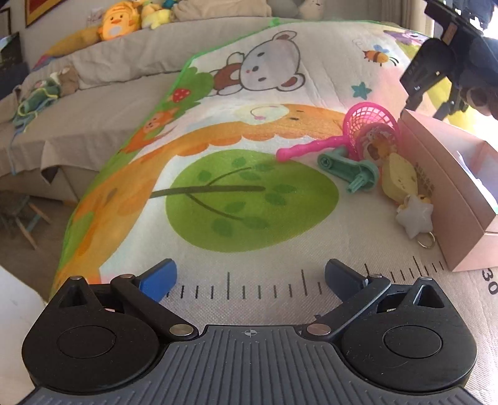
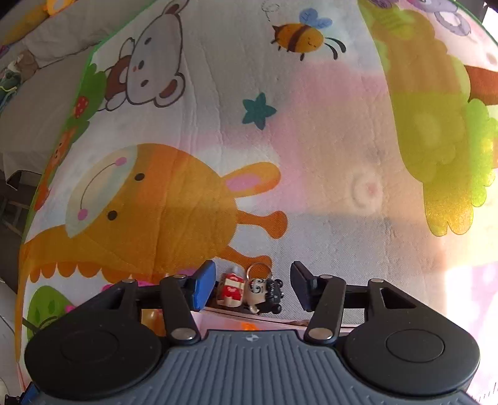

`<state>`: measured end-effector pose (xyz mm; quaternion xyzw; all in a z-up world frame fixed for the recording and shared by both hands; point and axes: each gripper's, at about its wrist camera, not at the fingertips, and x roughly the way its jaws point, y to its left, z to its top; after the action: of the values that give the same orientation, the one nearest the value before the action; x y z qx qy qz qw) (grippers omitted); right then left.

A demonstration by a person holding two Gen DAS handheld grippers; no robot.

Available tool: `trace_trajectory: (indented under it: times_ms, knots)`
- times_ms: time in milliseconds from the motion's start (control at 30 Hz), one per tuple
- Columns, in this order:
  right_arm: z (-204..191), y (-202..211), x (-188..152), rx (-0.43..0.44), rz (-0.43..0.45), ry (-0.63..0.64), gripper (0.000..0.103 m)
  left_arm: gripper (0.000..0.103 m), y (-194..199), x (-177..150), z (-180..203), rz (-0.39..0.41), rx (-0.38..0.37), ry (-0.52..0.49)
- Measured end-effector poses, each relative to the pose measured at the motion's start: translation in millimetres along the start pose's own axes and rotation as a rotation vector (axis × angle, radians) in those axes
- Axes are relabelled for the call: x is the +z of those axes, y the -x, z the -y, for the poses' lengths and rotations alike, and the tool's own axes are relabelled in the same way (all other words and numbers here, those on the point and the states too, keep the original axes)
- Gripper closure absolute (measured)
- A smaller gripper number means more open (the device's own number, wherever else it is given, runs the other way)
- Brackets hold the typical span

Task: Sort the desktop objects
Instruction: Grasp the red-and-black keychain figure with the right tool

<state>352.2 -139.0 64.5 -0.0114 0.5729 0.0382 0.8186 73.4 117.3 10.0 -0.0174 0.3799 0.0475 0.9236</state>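
Note:
My left gripper (image 1: 250, 275) stands wide open over the printed play mat (image 1: 249, 199), with nothing between its fingers. Ahead to its right lies a cluster of toys: a pink toy net (image 1: 370, 123), a green plastic part (image 1: 348, 169), a yellow piece (image 1: 400, 179) and a white star keychain (image 1: 415, 218), all beside a pink cardboard box (image 1: 451, 193). My right gripper (image 1: 432, 71) hovers above the box's far end. In the right wrist view, my right gripper (image 2: 252, 285) is open, and a small cartoon figure keychain (image 2: 249, 291) lies between its fingers; neither pad touches it.
The pink box's rim (image 2: 249, 317) shows just below the figure. A grey sofa cover (image 1: 102, 102) with plush toys (image 1: 119, 20) runs along the mat's left and far sides. The mat's left edge drops off toward the floor (image 1: 18, 218).

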Motion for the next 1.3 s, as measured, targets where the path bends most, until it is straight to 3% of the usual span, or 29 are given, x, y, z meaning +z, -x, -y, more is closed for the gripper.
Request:
trace_trajectory:
  times_ms: [67, 200, 333, 500, 867, 1033, 1300]
  knots:
    - [16, -13, -1, -0.003, -0.063, -0.033, 0.040, 0.000, 1, -4, 2, 0.023, 0.004, -0.004]
    - [35, -21, 1, 0.095, -0.112, -0.115, 0.035, 0.000, 0, -3, 0, 0.023, -0.003, 0.004]
    - [25, -28, 5, 0.206, -0.132, -0.130, 0.044, 0.000, 0, -2, -1, 0.024, -0.007, 0.007]
    - [-1, -34, 5, 0.249, -0.129, -0.129, 0.047, 0.000, -1, -3, -1, 0.029, -0.006, 0.008]
    - [-96, -26, -4, 0.285, -0.084, 0.083, 0.047, 0.000, -1, -4, 0, 0.031, -0.004, 0.010]
    - [-132, -13, -28, 0.306, -0.081, 0.195, 0.047, 0.000, 0, -3, 1, 0.026, 0.004, 0.008]
    - [-158, 7, -76, 0.335, -0.130, 0.314, 0.047, 0.000, 25, -17, -11, -0.014, 0.079, 0.045]
